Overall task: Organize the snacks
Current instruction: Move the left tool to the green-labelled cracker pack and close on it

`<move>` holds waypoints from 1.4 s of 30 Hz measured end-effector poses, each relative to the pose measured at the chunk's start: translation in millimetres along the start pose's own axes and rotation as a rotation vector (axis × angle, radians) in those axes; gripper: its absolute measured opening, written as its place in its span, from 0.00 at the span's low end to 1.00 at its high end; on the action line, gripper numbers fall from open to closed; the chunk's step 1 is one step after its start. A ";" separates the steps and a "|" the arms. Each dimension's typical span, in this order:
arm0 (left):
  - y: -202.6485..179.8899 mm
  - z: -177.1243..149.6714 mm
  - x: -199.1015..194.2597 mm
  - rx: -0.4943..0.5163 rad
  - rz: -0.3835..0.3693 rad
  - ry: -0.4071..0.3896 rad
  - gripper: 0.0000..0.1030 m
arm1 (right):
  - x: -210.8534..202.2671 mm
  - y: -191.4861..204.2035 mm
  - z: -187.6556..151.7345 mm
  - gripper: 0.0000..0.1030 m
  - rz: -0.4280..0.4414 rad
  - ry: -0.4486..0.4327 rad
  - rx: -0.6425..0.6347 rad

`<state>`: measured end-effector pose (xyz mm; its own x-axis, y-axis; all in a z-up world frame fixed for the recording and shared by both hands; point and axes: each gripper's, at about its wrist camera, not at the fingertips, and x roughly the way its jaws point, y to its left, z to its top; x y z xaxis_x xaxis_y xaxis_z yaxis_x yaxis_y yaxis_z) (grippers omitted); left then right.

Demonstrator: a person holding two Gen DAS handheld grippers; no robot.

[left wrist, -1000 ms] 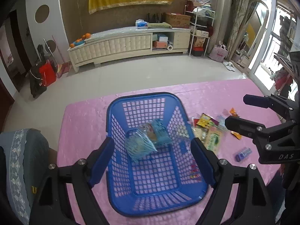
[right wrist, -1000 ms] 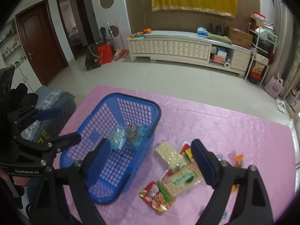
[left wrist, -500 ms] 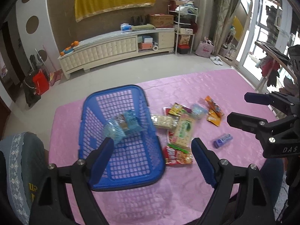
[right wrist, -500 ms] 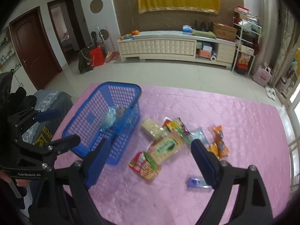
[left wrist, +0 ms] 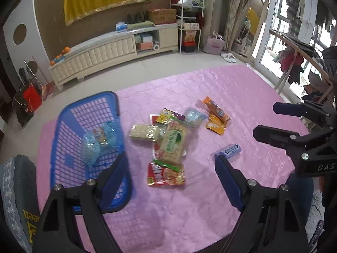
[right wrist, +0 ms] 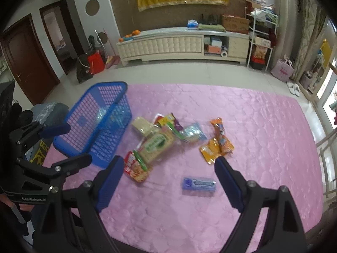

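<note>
A blue plastic basket (left wrist: 63, 126) stands at the left of the pink tablecloth (left wrist: 231, 88) and holds a light blue snack bag (left wrist: 99, 139). It also shows in the right wrist view (right wrist: 84, 124). A pile of snack packets lies to its right: a green cracker pack (left wrist: 173, 141), a red packet (left wrist: 165, 175), a pale cracker pack (left wrist: 145, 131), orange packets (left wrist: 215, 118) and a blue gum pack (right wrist: 199, 184). My left gripper (left wrist: 171, 179) is open and empty above the red packet. My right gripper (right wrist: 168, 181) is open and empty over the cloth near the gum pack.
A grey cushioned chair (left wrist: 14, 189) stands at the table's near left corner. Beyond the table are the tiled floor, a long white cabinet (right wrist: 181, 44) and a shelf rack (right wrist: 261, 31). A drying rack (left wrist: 294, 67) stands to the right by the window.
Both grippers have swung right, away from the basket, towards the loose snack pile. Both stay open and empty. The snacks and basket have not moved.
</note>
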<state>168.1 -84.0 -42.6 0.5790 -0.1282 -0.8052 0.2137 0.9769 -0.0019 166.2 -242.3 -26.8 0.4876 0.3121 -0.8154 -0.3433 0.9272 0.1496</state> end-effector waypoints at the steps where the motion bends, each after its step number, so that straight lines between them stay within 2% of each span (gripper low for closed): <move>1: -3.9 -0.1 3.0 0.001 -0.002 0.006 0.81 | 1.8 -4.9 -2.1 0.87 0.000 0.003 0.007; 11: -20.4 4.7 42.7 0.011 -0.005 0.081 0.81 | 28.2 -39.6 -13.1 0.87 -0.007 0.066 0.059; 16: -20.7 8.0 66.8 0.013 -0.020 0.132 0.81 | 53.4 -49.6 -18.9 0.87 0.041 0.128 0.072; 18: -21.7 8.2 75.2 0.023 -0.016 0.142 0.81 | 61.3 -53.5 -20.8 0.87 0.015 0.129 0.067; 22: -20.7 7.9 96.5 0.011 -0.037 0.183 0.81 | 77.0 -62.9 -22.9 0.87 0.022 0.128 0.079; 26: -20.3 8.0 119.7 0.002 0.004 0.196 0.81 | 93.2 -70.8 -24.3 0.85 0.030 0.127 0.090; 29: -18.6 8.8 138.3 -0.001 0.005 0.223 0.81 | 107.2 -75.2 -24.5 0.82 0.031 0.142 0.087; 35: -19.6 15.7 170.7 0.037 0.041 0.271 0.81 | 136.6 -84.8 -23.0 0.82 0.042 0.173 0.077; 42: -14.6 23.3 201.8 0.015 0.064 0.321 0.81 | 157.1 -94.9 -23.0 0.82 0.075 0.172 0.092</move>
<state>300.2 -128.1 -191.2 0.3149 -0.0036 -0.9491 0.1974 0.9784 0.0618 256.8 -286.0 -181.9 0.3163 0.3483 -0.8824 -0.2952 0.9201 0.2574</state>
